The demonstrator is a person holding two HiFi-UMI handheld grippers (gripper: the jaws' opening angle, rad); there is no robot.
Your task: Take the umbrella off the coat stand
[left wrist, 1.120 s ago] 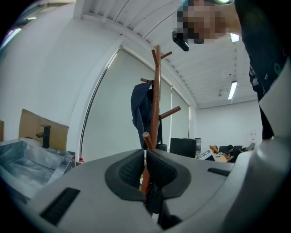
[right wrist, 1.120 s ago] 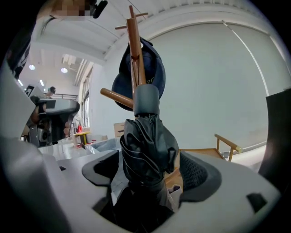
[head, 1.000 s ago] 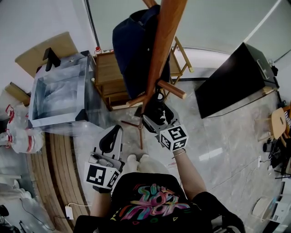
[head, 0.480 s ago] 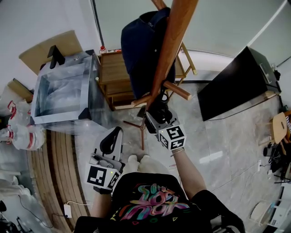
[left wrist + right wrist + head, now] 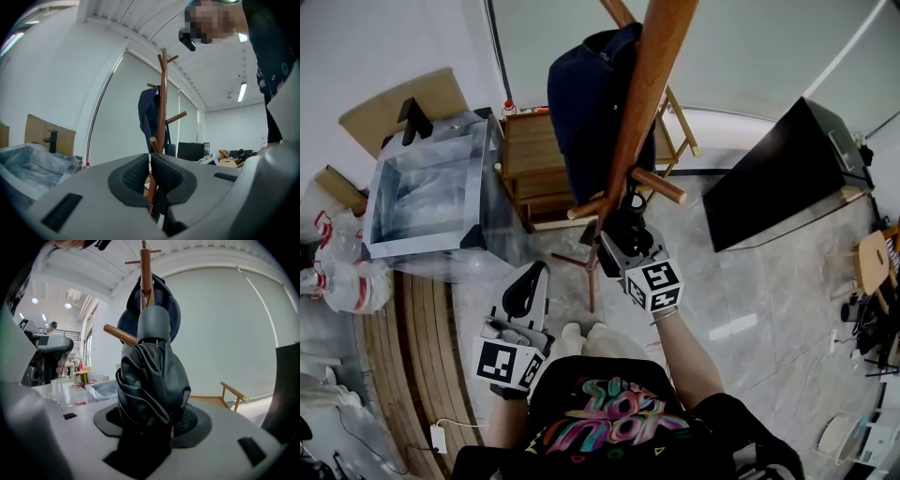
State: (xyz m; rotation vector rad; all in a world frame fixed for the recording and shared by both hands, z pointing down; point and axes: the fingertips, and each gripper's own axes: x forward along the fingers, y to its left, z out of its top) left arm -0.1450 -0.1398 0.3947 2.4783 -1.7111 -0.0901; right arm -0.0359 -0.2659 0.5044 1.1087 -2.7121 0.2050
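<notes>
Grey tiled floor (image 5: pixel 769 309) | right gripper (image 5: pixel 623 225) just closing on umbrella (image 5: pixel 150 376), pads largely hidden | left gripper (image 5: pixel 150 164) closed, empty

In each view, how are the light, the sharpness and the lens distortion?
Head view: strong fisheye bend, the coat stand leans and widens toward the camera; light soft and even. Left gripper view: dark round border, ceiling lamp glares white. Right gripper view: the umbrella fills the middle, dark against a bright wall, folds sharp.
</notes>
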